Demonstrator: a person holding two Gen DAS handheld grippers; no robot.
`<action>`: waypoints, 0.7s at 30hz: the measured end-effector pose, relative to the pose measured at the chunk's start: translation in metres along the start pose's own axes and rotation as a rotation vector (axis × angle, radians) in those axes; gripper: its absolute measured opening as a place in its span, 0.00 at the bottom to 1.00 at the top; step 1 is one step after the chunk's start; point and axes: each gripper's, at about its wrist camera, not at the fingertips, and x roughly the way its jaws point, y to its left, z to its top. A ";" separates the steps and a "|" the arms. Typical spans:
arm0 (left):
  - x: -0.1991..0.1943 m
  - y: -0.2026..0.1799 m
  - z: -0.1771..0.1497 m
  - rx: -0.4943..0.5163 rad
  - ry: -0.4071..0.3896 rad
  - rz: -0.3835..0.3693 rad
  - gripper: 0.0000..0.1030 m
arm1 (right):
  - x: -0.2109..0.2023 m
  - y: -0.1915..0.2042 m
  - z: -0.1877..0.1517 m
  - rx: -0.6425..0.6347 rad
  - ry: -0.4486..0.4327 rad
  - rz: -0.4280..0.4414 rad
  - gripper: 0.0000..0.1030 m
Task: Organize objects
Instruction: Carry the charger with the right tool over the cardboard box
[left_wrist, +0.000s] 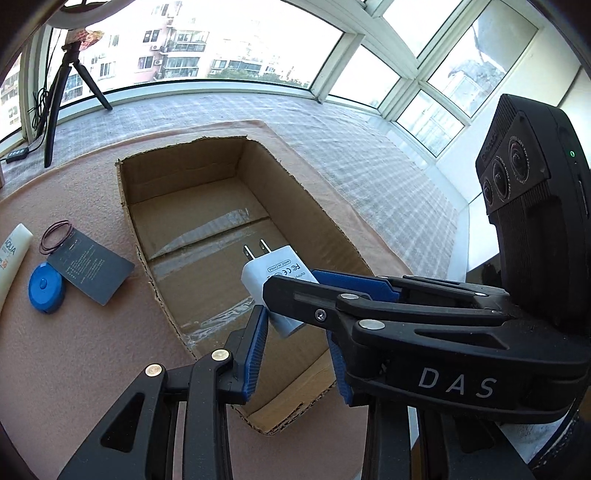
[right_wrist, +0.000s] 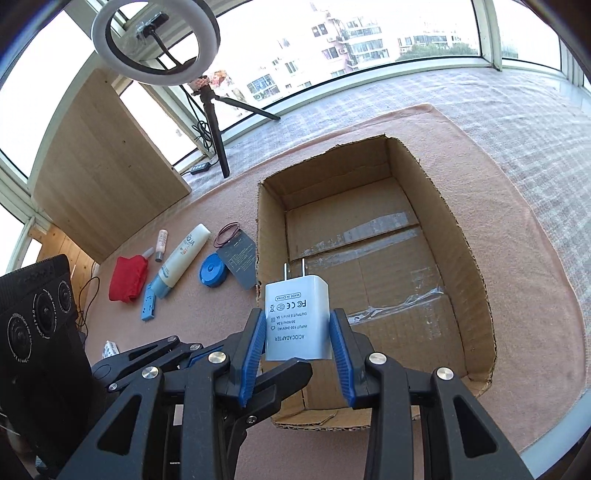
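Blue pads (right_wrist: 255, 350) of the right gripper (right_wrist: 298, 314) are clenched on the 2 sides of a white AC/DC adapter (right_wrist: 295, 306), which hangs in the air over the near end of an open cardboard box (right_wrist: 476, 280), its 2 prongs pointing away from the camera and its printed face up. From the left wrist view the same adapter (left_wrist: 275, 269) sits tilted over the box (left_wrist: 184, 173), with the right gripper's black fingers reaching in from the right. The left gripper (left_wrist: 295, 325) has its jaws partly apart around the adapter's lower end; 1 pad (left_wrist: 256, 350) lies just against the white casing, the other is hidden behind the right gripper, so I cannot tell whether this gripper presses on it. The box stands on a pink mat (right_wrist: 535, 295). Left of the box on the mat lie a dark card (right_wrist: 240, 260) touching a blue round tape measure (right_wrist: 211, 272), a thin brown hair tie (right_wrist: 226, 233), a white tube (right_wrist: 181, 258), a small bottle (right_wrist: 161, 243), a red cloth (right_wrist: 127, 273) and a flat blue clip (right_wrist: 149, 302). A ring light (right_wrist: 99, 33) on a tripod stands by the window beyond.
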 end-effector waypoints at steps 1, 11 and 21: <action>0.006 -0.002 0.000 0.002 0.010 -0.003 0.34 | 0.001 -0.006 0.000 0.006 0.004 -0.008 0.32; 0.033 -0.009 0.000 0.010 0.050 -0.012 0.34 | 0.010 -0.043 -0.004 0.063 0.033 -0.024 0.32; 0.024 -0.005 0.001 0.020 0.047 0.007 0.42 | 0.011 -0.042 -0.005 0.069 0.036 -0.008 0.34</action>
